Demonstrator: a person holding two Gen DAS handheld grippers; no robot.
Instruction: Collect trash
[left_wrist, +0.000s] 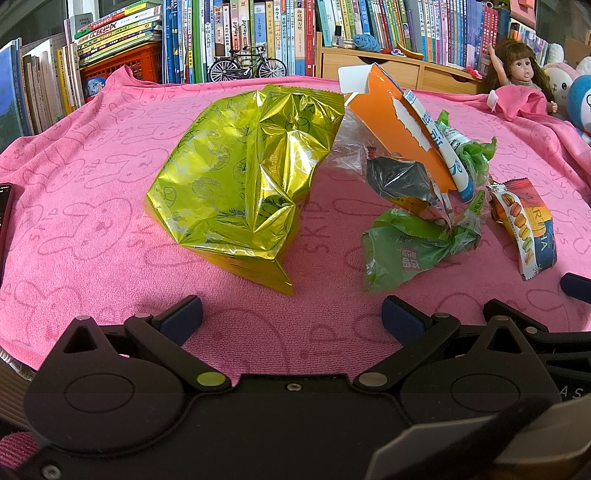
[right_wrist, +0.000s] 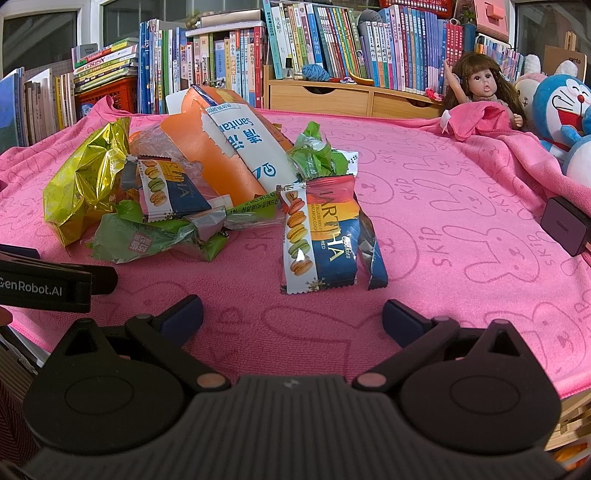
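Observation:
A heap of trash lies on the pink towel (left_wrist: 92, 229). A crumpled yellow foil bag (left_wrist: 240, 173) sits just ahead of my left gripper (left_wrist: 291, 317), which is open and holds nothing. Right of the bag are a torn orange-and-white carton (left_wrist: 399, 129), a green wrapper (left_wrist: 410, 247) and a macaron cookie wrapper (left_wrist: 524, 225). In the right wrist view my right gripper (right_wrist: 291, 317) is open and bare, with a macaron cookie wrapper (right_wrist: 317, 236) lying just ahead of it. Behind that lie the carton (right_wrist: 229, 147), a green wrapper (right_wrist: 147, 236), a second macaron wrapper (right_wrist: 166, 188) and the foil bag (right_wrist: 85, 184).
Bookshelves (right_wrist: 332, 48) and wooden drawers (right_wrist: 354, 98) line the far side. A doll (right_wrist: 480, 92) and plush toys (right_wrist: 561, 114) stand at the back right. A dark charger block (right_wrist: 565, 225) lies on the towel (right_wrist: 461, 206) at the right. A dark phone (left_wrist: 5, 218) rests at the left edge.

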